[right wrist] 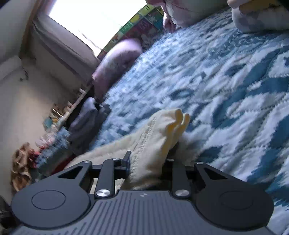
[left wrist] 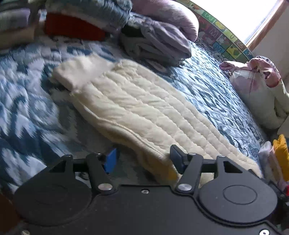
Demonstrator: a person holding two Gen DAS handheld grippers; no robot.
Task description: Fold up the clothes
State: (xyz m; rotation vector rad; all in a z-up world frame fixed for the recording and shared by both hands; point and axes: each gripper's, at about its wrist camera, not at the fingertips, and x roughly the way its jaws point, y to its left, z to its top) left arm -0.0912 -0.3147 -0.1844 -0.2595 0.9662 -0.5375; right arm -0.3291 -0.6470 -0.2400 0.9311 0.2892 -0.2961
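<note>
Left wrist view: the left gripper (left wrist: 144,159) hangs low over the near end of a cream quilted garment (left wrist: 140,108), its jaws spread with a wide gap; the garment's edge lies between the blue-padded finger and the dark finger, and neither pad presses on it. The garment stretches away from the gripper across a blue-and-white patterned bedspread (left wrist: 27,101), with one end turned over at the far left. Beyond the garment's far end sit a stack of grey folded clothes (left wrist: 157,43), a red item (left wrist: 72,27) to its left and a lilac pillow (left wrist: 171,16) behind. Right of the garment lies a pink-and-white bundle (left wrist: 256,81); a yellow cloth (left wrist: 281,153) shows at the frame's right edge. Right wrist view: the right gripper (right wrist: 148,160) is pinched on a bunched fold of the cream quilted garment (right wrist: 153,139), which rises between the fingers and hides the right pad. Beyond the garment spreads the bedspread (right wrist: 216,81); to its left stand a grey bundle (right wrist: 86,119) and a lilac pillow (right wrist: 117,61) below a bright window (right wrist: 94,19)
</note>
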